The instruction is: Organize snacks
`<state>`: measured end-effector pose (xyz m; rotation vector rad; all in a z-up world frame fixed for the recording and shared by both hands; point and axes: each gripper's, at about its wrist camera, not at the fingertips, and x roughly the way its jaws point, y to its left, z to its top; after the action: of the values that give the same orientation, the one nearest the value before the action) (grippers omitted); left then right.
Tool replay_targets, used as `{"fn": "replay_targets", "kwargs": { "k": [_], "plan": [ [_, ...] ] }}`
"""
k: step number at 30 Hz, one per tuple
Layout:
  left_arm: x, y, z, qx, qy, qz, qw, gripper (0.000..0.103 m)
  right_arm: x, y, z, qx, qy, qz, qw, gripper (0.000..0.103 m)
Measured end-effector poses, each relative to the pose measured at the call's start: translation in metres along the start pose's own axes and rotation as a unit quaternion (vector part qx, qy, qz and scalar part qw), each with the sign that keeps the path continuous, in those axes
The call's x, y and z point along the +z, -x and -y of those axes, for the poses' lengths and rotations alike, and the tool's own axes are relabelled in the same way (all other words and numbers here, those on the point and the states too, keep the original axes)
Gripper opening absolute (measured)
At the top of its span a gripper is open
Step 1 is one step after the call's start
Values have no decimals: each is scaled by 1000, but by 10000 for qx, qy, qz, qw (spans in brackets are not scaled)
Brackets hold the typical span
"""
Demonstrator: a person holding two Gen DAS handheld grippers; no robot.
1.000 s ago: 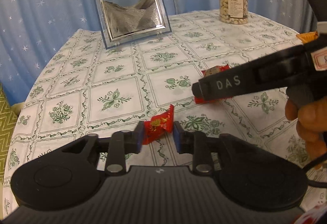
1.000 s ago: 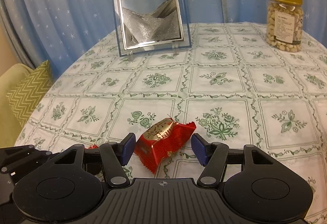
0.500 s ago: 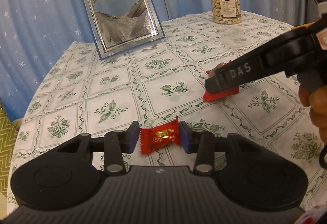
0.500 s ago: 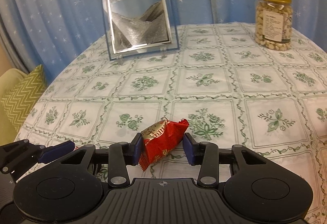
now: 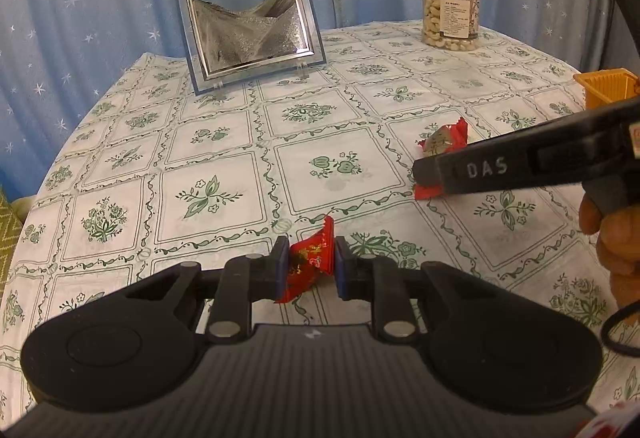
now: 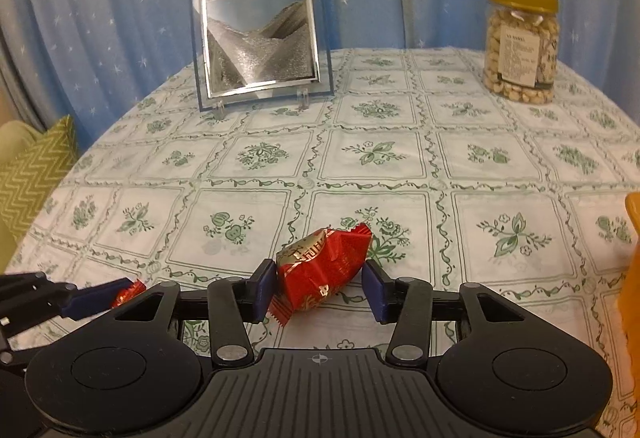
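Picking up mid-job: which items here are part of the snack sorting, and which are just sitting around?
Job: small red snack in left gripper; larger red snack between right gripper pads; orange container.
Not obviously involved: nut jar, picture frame, cushion.

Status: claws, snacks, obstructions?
Left claw just closed on small red candy. Right claw just eased open, larger red candy between its jaws. Nothing blocking.

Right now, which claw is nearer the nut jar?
Right. The right claw sits further toward the nut jar; the left claw is further back.
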<state>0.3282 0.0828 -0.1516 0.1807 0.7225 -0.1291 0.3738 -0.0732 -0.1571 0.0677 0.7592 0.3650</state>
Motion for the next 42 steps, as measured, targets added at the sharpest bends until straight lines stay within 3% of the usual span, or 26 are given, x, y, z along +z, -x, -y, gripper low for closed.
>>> {"fn": "replay_targets", "kwargs": {
  "k": [4, 17, 42],
  "plan": [
    [0, 1, -3, -32, 184, -21, 9998, 20, 2, 2, 4, 9, -170, 1, 9999, 41],
    [0, 27, 9, -124, 501, -3, 9987, 20, -6, 59, 10, -157, -292, 174, 9993, 41],
    [-19, 175, 94, -361, 1266, 70, 9913, 20, -85, 245, 24, -482, -499, 258, 9973, 41]
  ]
}}
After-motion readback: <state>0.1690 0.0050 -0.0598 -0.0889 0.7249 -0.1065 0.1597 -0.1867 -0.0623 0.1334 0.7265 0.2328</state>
